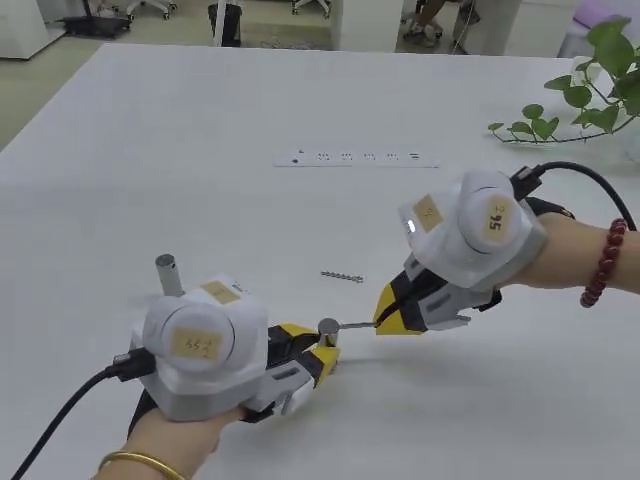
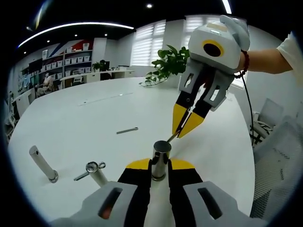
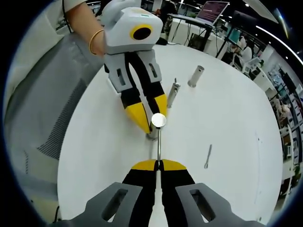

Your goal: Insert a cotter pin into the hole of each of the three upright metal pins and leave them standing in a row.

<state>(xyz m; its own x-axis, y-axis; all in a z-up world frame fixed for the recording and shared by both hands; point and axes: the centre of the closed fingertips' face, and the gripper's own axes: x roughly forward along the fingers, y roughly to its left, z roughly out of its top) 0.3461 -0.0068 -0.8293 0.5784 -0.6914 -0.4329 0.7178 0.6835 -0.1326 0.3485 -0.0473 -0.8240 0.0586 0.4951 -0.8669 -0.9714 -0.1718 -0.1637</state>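
Note:
My left gripper [image 1: 322,346] [image 2: 160,164] is shut on an upright metal pin [image 1: 328,326] [image 2: 161,156] [image 3: 158,121] standing on the white table [image 1: 200,150]. My right gripper [image 1: 388,312] [image 3: 159,163] is shut on a thin cotter pin [image 1: 356,324] [image 2: 171,138] [image 3: 159,144], held level with its tip against the top of that pin. I cannot tell whether it sits in the hole. A second metal pin [image 2: 96,171] [image 3: 173,93] stands with a cotter pin through it. A third, bare metal pin [image 1: 167,273] [image 2: 42,163] [image 3: 196,75] stands farther left. A loose cotter pin [image 1: 342,276] [image 2: 127,130] [image 3: 208,156] lies on the table.
A white power strip [image 1: 355,157] lies farther back on the table. A leafy plant [image 1: 590,90] [image 2: 168,61] stands at the back right corner. Cables trail from both grippers. Office desks and chairs sit beyond the table.

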